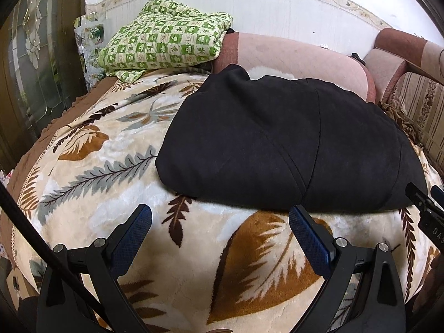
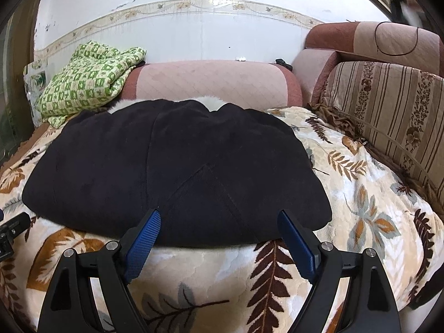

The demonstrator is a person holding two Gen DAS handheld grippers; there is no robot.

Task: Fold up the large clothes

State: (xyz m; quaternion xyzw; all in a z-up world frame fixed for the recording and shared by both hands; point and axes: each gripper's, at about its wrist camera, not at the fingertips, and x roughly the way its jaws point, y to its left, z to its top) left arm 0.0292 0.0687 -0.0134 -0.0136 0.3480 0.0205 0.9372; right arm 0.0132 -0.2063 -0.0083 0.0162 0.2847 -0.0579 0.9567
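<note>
A black garment (image 1: pixel 280 141) lies folded in a thick bundle on a cream blanket with leaf print (image 1: pixel 111 149), a bit of white lining showing at its far edge. My left gripper (image 1: pixel 220 209) stands open just short of the garment's near edge, over the blanket, with nothing between its fingers. The right gripper (image 1: pixel 424 202) shows at the right edge of this view. In the right wrist view the black garment (image 2: pixel 172 172) fills the middle. My right gripper (image 2: pixel 219 213) is open, its blue pads (image 2: pixel 144 238) reaching the near edge, apart from the cloth. The left gripper (image 2: pixel 12 229) peeks in at the left.
A green checked quilt (image 1: pixel 163 41) is heaped at the far left against the pink sofa back (image 2: pixel 211 83). A striped cushion (image 2: pixel 388 105) lines the right side. A glass door (image 1: pixel 33 55) stands at the left. A black cable (image 1: pixel 41 249) crosses the left wrist view.
</note>
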